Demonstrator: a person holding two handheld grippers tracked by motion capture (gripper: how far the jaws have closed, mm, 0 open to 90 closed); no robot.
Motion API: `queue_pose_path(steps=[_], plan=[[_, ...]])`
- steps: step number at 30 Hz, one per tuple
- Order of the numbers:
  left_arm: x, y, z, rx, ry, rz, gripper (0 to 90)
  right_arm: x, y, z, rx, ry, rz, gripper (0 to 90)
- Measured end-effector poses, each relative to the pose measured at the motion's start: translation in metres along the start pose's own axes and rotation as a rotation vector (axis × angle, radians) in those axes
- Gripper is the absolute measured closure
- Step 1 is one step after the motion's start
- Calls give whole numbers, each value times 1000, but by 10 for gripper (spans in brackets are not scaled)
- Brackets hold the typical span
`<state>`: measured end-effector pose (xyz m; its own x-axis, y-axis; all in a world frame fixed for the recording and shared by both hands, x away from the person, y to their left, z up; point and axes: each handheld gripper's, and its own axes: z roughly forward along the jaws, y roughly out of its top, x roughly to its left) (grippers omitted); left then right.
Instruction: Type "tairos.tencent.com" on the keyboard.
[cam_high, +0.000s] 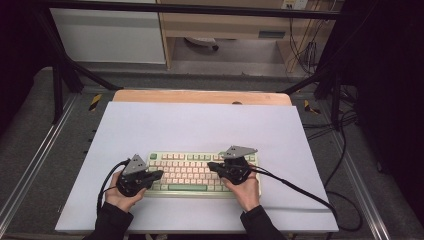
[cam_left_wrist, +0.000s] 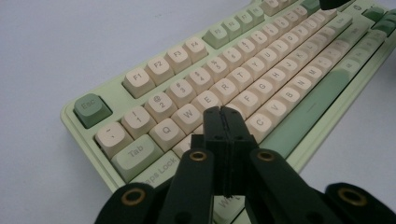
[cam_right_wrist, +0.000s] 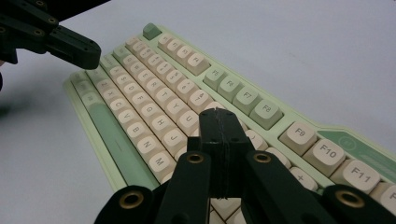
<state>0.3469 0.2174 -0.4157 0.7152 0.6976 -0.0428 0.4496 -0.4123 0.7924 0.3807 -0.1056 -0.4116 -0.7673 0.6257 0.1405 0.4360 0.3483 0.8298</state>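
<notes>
A pale green keyboard (cam_high: 190, 171) with cream and green keys lies on the white sheet near the front edge. My left gripper (cam_high: 159, 174) hovers over its left end, and in the left gripper view its jaws are shut, tips (cam_left_wrist: 222, 112) over the letter keys beside the keyboard's (cam_left_wrist: 261, 65) W and C. My right gripper (cam_high: 211, 165) is over the right half. In the right gripper view its jaws are shut with nothing between them, tips (cam_right_wrist: 218, 113) above the keys right of J on the keyboard (cam_right_wrist: 154, 107). The left gripper (cam_right_wrist: 88, 50) shows there at the top left.
A white sheet (cam_high: 200, 125) covers a wooden table (cam_high: 200, 96). A black cable (cam_high: 300, 190) trails from the right gripper off the sheet's right edge. Black frame bars and loose cables (cam_high: 345, 125) stand beyond the table's right side.
</notes>
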Motion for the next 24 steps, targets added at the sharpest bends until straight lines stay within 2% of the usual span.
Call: queue_pose_path(steps=[7, 24], plan=[[3, -3, 0, 7, 0, -6, 899, 0, -2, 6, 9, -12, 5, 900], [2, -4, 1, 9, -5, -4, 899, 1, -11, 26, 69, -39, -23, 900]])
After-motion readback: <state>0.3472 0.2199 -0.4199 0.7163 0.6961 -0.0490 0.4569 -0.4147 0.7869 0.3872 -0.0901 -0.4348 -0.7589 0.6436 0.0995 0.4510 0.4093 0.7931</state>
